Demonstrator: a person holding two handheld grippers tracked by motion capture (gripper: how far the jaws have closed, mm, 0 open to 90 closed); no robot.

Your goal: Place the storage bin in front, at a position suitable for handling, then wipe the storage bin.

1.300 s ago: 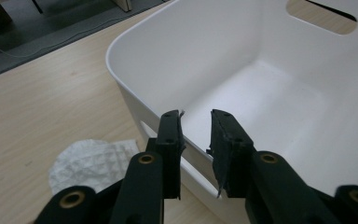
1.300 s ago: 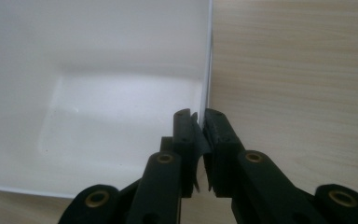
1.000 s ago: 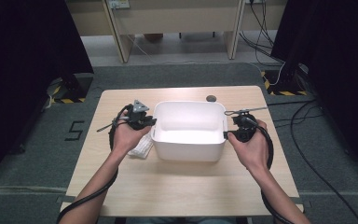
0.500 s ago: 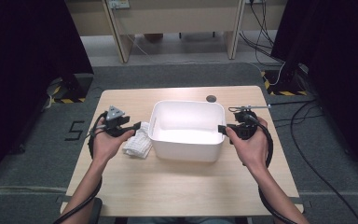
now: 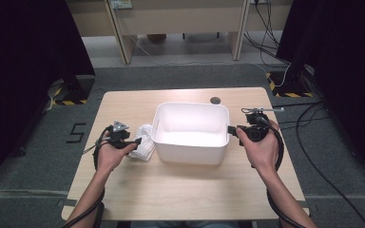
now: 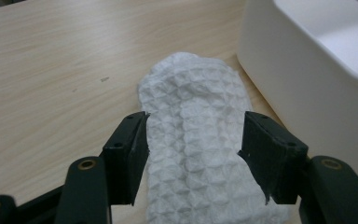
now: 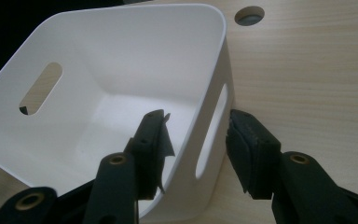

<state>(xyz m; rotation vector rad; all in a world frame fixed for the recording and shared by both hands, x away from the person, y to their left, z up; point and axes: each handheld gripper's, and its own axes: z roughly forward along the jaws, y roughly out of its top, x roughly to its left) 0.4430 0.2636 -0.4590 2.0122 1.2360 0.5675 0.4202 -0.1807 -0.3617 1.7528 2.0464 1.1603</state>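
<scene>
Left gripper point(image 6: 193, 154) standing spread over the white waffle cloth point(image 6: 200, 140), one jaw to each side of it, not yet pinching. Cloth lying flat on the table point(image 5: 180, 190), long axis running straight ahead of the jaws, white bin point(image 6: 317, 70) just beside it past the right-hand jaw. Right gripper point(image 7: 198, 149) also gaping, straddling the bin's near wall point(image 7: 212, 126) by the handle slot, one jaw inside, one outside, not clamping. Left gripper being far nearer the cloth; closing across its short width appearing the likely grasp.
</scene>
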